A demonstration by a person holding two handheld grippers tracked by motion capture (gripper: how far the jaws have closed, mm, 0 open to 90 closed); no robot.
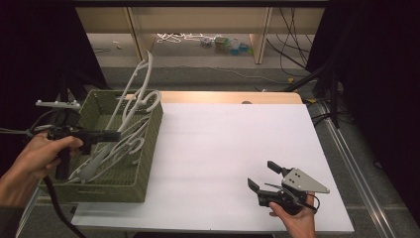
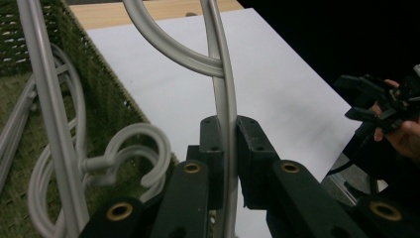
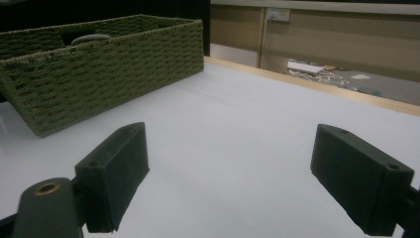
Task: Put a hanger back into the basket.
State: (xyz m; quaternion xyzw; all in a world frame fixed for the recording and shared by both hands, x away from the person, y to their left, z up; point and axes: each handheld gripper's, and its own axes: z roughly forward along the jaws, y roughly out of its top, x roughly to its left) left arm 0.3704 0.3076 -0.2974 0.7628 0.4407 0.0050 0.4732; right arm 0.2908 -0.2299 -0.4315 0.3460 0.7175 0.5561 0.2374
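Several pale plastic hangers (image 1: 130, 116) stand tangled in the green woven basket (image 1: 151, 144). Left gripper (image 2: 228, 144) fingers pinch one hanger's thin bar; it looks light, stiff, prone to snagging. Right gripper (image 1: 265, 177) hovers wide open, empty, over the white surface (image 1: 223, 144).

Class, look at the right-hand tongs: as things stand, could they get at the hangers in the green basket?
Probably yes. The right tongs stand open over bare white table, with nothing between them and the basket. The hangers stick up above its rim, though the left tongs already grip one.
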